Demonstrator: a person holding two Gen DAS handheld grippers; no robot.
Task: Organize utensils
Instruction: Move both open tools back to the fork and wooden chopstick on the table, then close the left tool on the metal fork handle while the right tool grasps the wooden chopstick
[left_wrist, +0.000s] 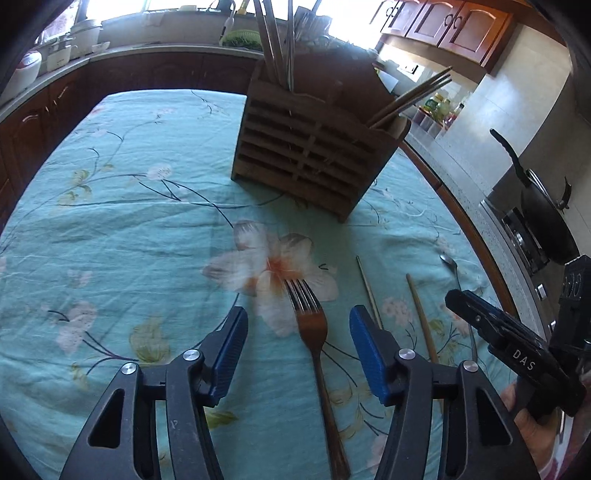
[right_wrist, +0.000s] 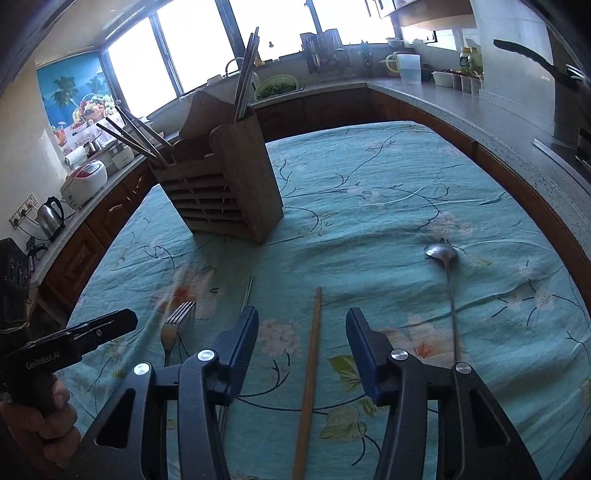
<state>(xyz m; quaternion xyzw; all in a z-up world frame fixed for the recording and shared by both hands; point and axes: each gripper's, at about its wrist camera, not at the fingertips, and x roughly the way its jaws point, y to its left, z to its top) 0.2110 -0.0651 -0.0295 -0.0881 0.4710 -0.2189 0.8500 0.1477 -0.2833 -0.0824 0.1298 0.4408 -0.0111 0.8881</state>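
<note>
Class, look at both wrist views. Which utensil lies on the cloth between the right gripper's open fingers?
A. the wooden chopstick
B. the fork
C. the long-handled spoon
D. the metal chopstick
A: in the right wrist view the wooden chopstick runs up the gap of the right gripper, untouched by either pad; the fork lies left, the spoon right.

A teal floral cloth (right_wrist: 388, 206) covers the tabletop. Around it, from nine o'clock past twelve to three, runs a pale stone counter (right_wrist: 436, 99) over dark wooden cabinet doors (right_wrist: 110, 214). Large windows (right_wrist: 192, 55) at twelve o'clock pour in strong daylight, washing out the view beyond. At nine o'clock a tropical poster (right_wrist: 74, 96) hangs on the wall above a white rice cooker (right_wrist: 83, 182) and a steel kettle (right_wrist: 50, 218). Reddish upper cabinets (left_wrist: 447, 26) hang at one o'clock.
</note>
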